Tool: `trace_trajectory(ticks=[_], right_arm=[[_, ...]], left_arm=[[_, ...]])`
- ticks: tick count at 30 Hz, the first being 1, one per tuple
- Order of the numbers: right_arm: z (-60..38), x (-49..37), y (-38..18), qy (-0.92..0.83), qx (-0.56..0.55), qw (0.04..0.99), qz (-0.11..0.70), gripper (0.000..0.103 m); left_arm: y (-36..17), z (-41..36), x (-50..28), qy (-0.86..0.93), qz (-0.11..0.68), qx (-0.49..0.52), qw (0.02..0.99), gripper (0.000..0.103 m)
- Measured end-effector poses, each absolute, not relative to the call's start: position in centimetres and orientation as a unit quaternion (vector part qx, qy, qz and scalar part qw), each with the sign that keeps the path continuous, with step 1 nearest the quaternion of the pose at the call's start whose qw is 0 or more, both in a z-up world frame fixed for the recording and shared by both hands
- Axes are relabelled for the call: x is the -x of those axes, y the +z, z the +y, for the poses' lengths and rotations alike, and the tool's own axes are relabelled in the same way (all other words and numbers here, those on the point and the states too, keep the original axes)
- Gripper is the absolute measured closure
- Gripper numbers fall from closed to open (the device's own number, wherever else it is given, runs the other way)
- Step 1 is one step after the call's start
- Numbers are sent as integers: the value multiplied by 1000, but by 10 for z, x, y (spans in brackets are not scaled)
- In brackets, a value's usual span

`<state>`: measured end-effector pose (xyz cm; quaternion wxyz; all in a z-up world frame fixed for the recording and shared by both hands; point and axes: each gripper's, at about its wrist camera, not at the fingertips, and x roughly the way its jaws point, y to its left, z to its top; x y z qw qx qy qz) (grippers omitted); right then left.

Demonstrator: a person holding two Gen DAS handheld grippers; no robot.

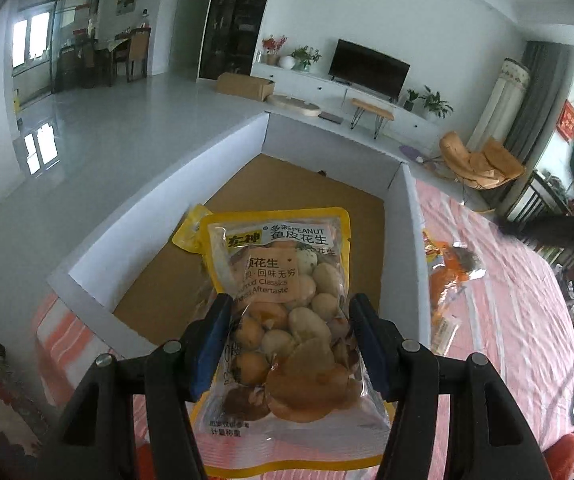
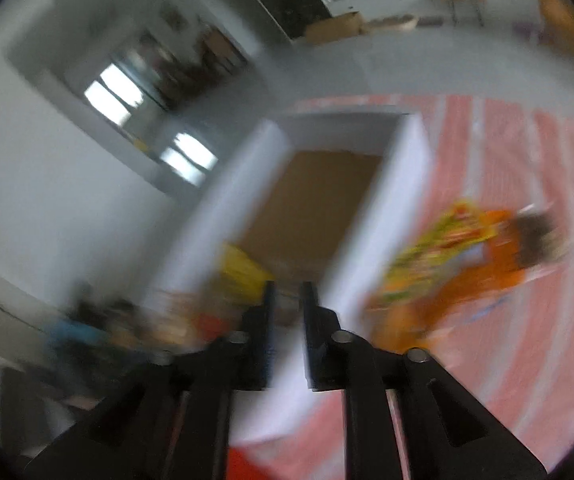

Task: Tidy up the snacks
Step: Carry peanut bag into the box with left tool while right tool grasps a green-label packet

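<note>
Left hand-held gripper [image 1: 291,344] clamps the peanut packet [image 1: 283,320] above the white box [image 1: 135,208]; right hand-held gripper [image 2: 287,300] stands slightly parted, empty.

So we've got two fisheye views, one riding on each gripper and looking forward and down along its fingers. Our left wrist view sits close above the near edge of the white box [image 1: 243,148], facing across it toward the far wall with the TV [image 1: 369,66]; the pink striped cloth [image 1: 499,280] runs off to the right. Our right wrist view is badly blurred, tilted, and looks down from a bit farther right at the same white box [image 2: 403,184] and striped cloth [image 2: 527,160]. Both views share the box, the cloth beside it and the orange snack bags [image 1: 447,276] [image 2: 467,256] lying there.
</note>
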<state>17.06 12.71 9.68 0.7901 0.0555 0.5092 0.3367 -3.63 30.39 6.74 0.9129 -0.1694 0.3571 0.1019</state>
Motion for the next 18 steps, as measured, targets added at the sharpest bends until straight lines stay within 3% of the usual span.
trace_trajectory(ticks=[1, 3, 5, 11, 12, 13, 15, 18], right_arm=[[129, -169, 81, 313, -3, 799, 513, 48], [126, -173, 37, 287, 25, 778, 558, 50], [114, -180, -9, 275, -44, 745, 607, 51], [138, -177, -73, 245, -82, 720, 643, 54], [143, -176, -78, 251, -93, 717, 643, 57], [150, -174, -83, 254, -89, 718, 642, 70], [159, -171, -81, 255, -50, 740, 620, 71], [137, -171, -75, 255, -81, 741, 616, 72]], left_arm=[[67, 303, 39, 98, 355, 172, 914, 43], [68, 301, 39, 91, 352, 175, 915, 43], [70, 304, 48, 86, 350, 180, 915, 43], [70, 303, 52, 86, 346, 192, 914, 43], [69, 303, 51, 86, 348, 192, 914, 43], [67, 302, 51, 86, 350, 192, 913, 43], [65, 300, 50, 87, 355, 189, 912, 43], [61, 300, 48, 92, 361, 176, 911, 43]])
